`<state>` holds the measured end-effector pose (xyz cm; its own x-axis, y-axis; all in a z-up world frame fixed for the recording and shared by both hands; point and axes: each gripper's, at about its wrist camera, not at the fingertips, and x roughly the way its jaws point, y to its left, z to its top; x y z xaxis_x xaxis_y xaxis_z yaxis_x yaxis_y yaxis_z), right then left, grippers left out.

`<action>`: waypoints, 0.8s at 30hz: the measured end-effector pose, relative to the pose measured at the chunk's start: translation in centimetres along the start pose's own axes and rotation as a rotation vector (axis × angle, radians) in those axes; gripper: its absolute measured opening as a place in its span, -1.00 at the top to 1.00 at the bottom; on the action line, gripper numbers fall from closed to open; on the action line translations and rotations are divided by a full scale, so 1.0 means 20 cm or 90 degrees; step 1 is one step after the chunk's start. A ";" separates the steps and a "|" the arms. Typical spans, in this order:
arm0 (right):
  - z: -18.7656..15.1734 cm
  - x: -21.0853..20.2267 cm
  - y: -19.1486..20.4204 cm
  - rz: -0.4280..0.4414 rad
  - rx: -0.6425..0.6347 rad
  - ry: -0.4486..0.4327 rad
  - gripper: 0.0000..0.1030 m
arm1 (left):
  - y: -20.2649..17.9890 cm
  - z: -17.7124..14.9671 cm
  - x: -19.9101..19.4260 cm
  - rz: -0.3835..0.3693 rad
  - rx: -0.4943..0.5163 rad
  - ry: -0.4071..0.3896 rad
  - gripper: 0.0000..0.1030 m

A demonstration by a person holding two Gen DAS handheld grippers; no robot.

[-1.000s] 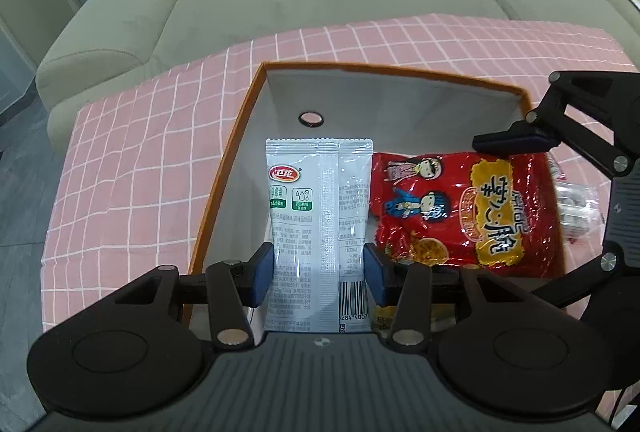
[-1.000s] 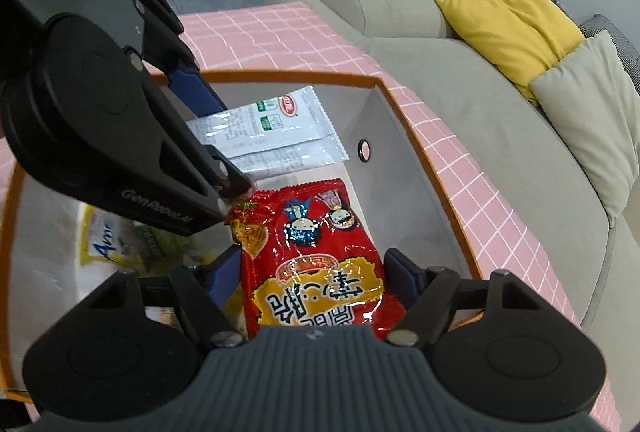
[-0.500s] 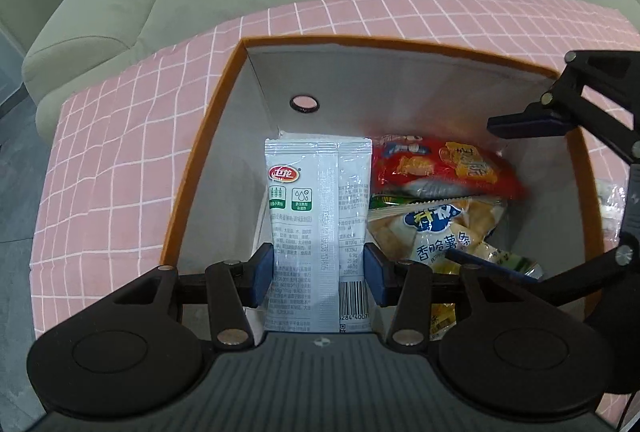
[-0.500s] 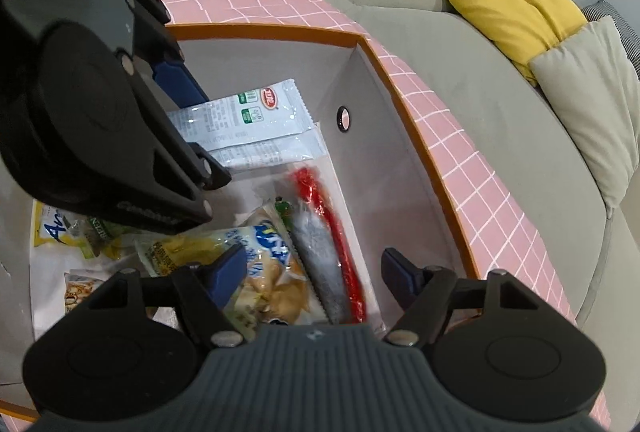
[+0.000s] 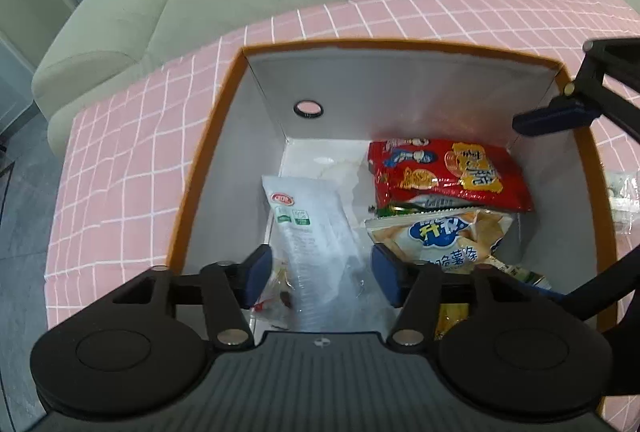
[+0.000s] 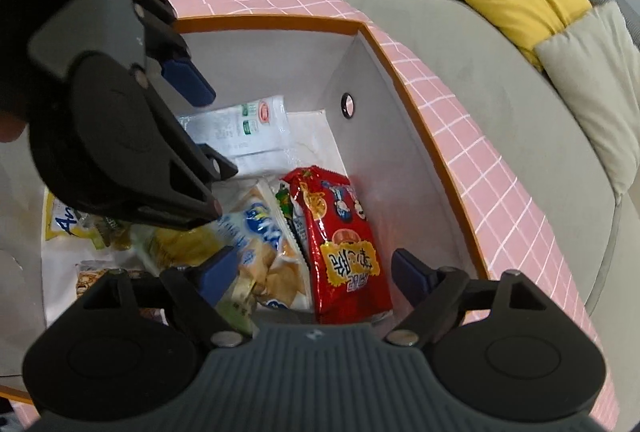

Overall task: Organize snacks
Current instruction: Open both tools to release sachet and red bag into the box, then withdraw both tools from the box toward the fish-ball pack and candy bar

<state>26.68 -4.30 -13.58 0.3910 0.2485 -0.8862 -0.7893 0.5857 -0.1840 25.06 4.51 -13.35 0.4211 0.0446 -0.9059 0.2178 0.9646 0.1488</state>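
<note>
Both your grippers hang over the box point(image 5: 208, 168), jaws apart and empty: the white packet point(image 5: 316, 232) lies lengthwise between your left gripper point(image 5: 320, 268) jaws, the red bag point(image 6: 344, 244) under your right gripper point(image 6: 316, 272).

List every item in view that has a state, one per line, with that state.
left gripper: open, empty, above the white packet
right gripper: open, empty
white packet: lying in the box, released
red snack bag: in the box, on its edge by the wall
chips bag: in the box, beside the red bag
box: open, no lid
</note>
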 end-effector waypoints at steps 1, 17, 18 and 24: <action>0.00 0.00 -0.01 0.007 0.011 0.003 -0.59 | 0.00 0.00 -0.01 -0.001 -0.001 -0.004 -0.42; -0.06 -0.24 -0.07 0.036 0.161 -0.033 -0.66 | 0.01 -0.03 -0.28 0.008 -0.074 -0.062 -0.43; -0.07 -0.26 -0.07 0.037 0.172 -0.035 -0.66 | 0.00 -0.04 -0.31 0.008 -0.085 -0.067 -0.43; -0.15 -0.40 -0.06 0.019 0.225 -0.086 -0.67 | -0.04 -0.08 -0.43 0.029 -0.105 -0.110 -0.44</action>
<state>23.02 -9.34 -7.52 0.4481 0.3553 -0.8204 -0.5984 0.8009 0.0200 19.89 3.85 -6.26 0.5751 0.0575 -0.8161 0.0538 0.9927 0.1078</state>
